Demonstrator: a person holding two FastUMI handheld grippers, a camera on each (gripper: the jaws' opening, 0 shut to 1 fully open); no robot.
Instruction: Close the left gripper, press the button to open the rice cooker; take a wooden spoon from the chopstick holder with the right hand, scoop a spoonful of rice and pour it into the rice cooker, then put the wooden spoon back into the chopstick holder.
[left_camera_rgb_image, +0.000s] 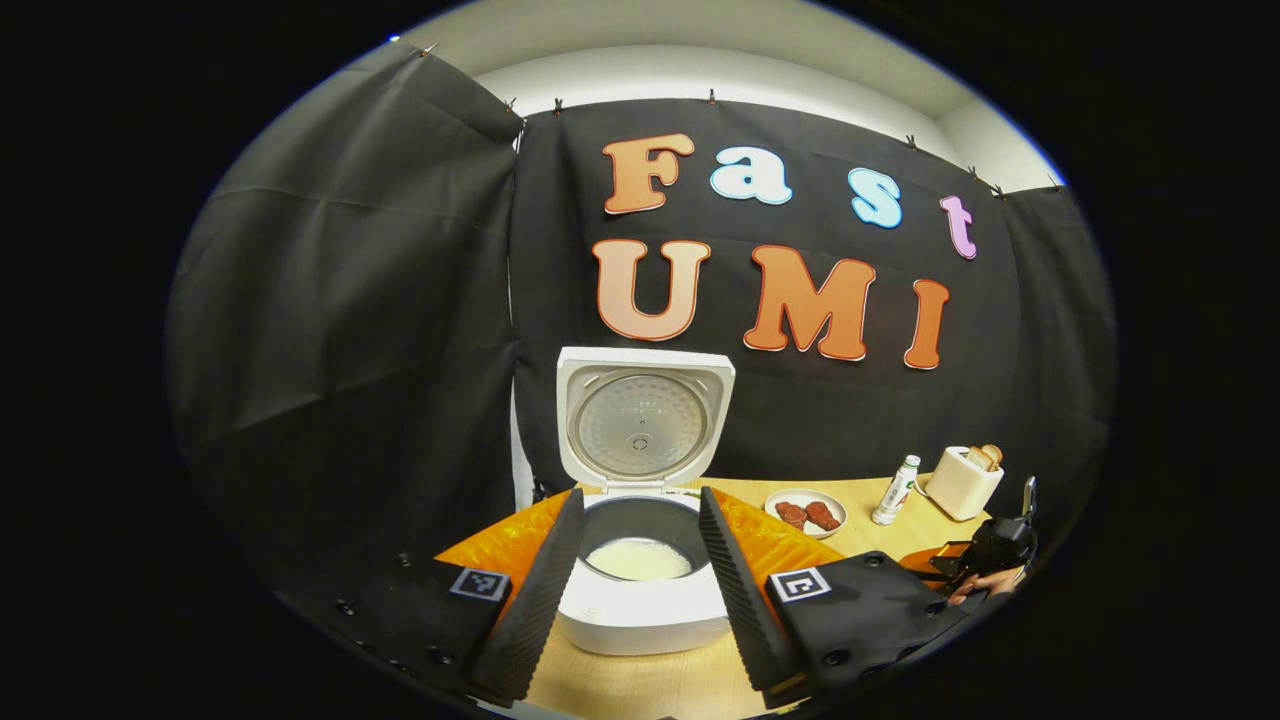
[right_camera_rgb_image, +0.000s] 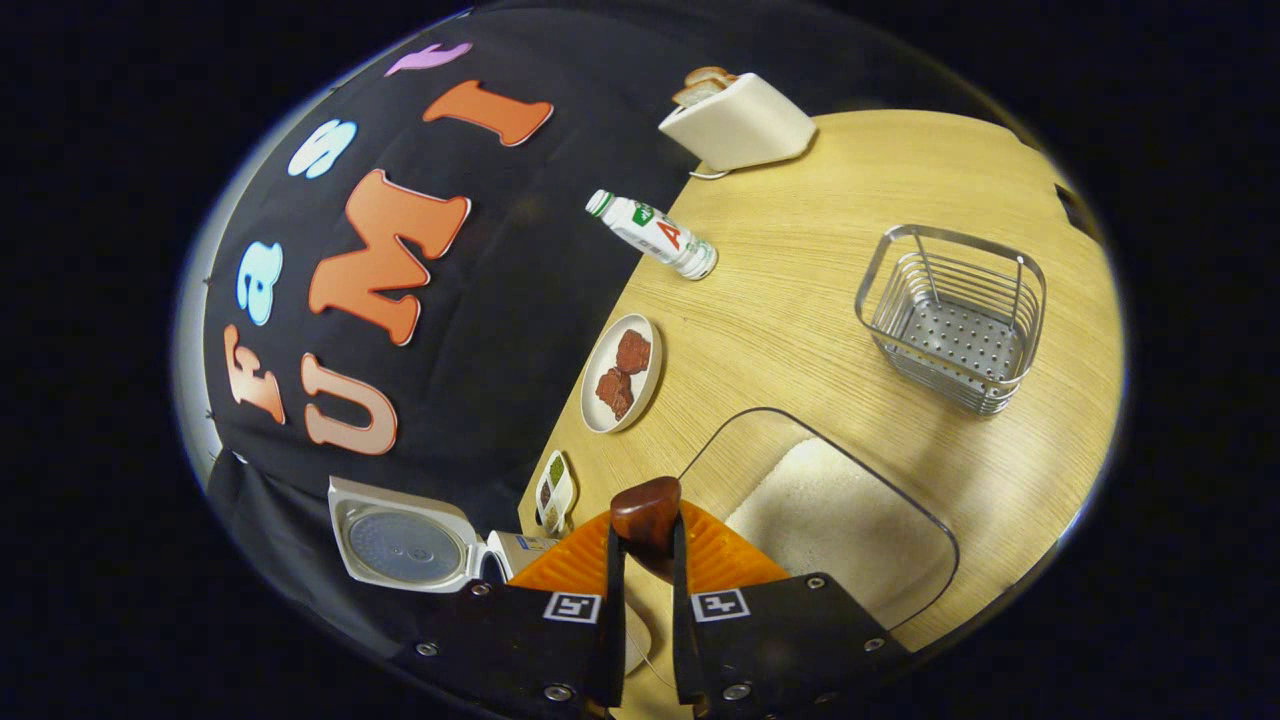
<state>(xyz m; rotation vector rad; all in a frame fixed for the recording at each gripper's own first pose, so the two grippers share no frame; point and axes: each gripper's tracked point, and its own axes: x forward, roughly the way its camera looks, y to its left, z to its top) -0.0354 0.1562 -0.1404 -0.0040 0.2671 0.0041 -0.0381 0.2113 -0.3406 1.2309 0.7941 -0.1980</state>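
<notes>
— Where do we stand?
— Our left hand-held gripper (left_camera_rgb_image: 640, 570) gapes wide before the lidded-up rice cooker (left_camera_rgb_image: 640, 590); our right hand-held gripper (right_camera_rgb_image: 646, 560) pinches the wooden spoon (right_camera_rgb_image: 646, 512) above the counter (right_camera_rgb_image: 800, 300).

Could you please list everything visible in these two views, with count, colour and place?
rice cooker: one, white, lid up, rice inside, back left of the table
wooden spoon: one, brown, clamped in the right tongs
rice container: one, clear, white rice, near edge
wire holder: one, silver, right side
plate: one, white, two brown pieces, by the wall
bottle: one, white, by the wall
toaster: one, cream, bread inside, far corner
table: one, light wood
left tongs: open, framing the cooker
right tongs: shut on the spoon
</notes>
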